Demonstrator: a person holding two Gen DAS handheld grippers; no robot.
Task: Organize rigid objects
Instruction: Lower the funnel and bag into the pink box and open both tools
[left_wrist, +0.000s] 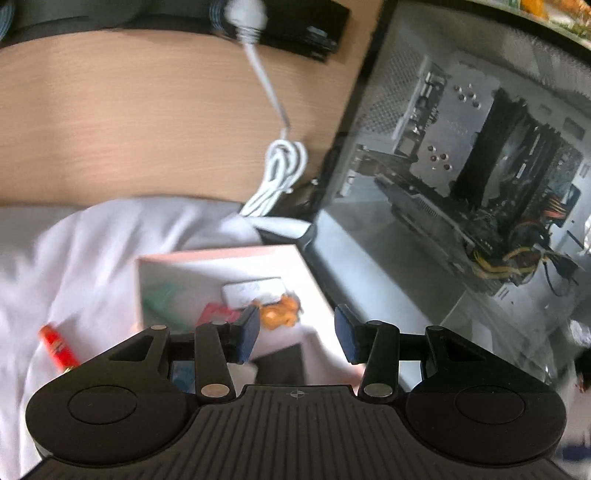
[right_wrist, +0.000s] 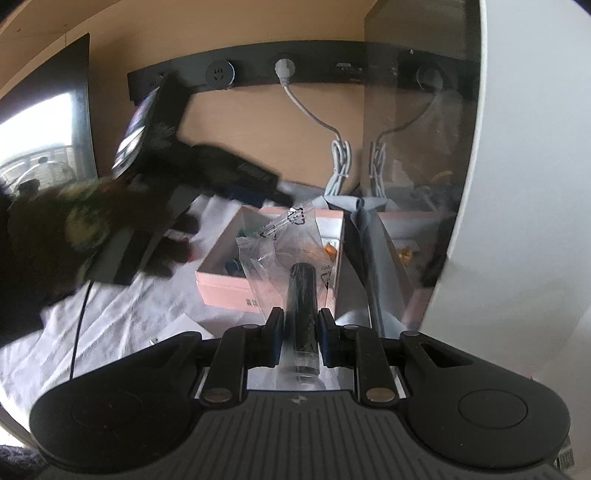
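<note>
The left wrist view looks down on a shallow pink cardboard box (left_wrist: 221, 280) lying on a crumpled white cloth (left_wrist: 74, 258). The left gripper (left_wrist: 295, 332) hovers over the box's near right part with its jaws apart and nothing between them. Inside the box this view picks out a small orange lump (left_wrist: 279, 312), a white rectangular packet (left_wrist: 255, 293) and blurred green and red items. A small red tube (left_wrist: 59, 347) lies on the cloth to the left of the box, a coiled white cable (left_wrist: 277, 173) lies at the far edge of the cloth, and a glass-sided computer case (left_wrist: 461, 166) fills the right, its boards and wiring visible.

The right wrist view does not show the red tube or the case's interior; the glass there only mirrors the box and cable. It alone shows the right gripper (right_wrist: 297, 332) clamped on a black cylinder wrapped in a clear plastic bag (right_wrist: 303, 295), held at the near side of the box (right_wrist: 236, 286), with the bag's loose end over the box. To the left, a blurred gloved hand (right_wrist: 122, 229) holds the other gripper's dark body. A black socket strip (right_wrist: 258, 74) runs along the far wooden wall.
</note>
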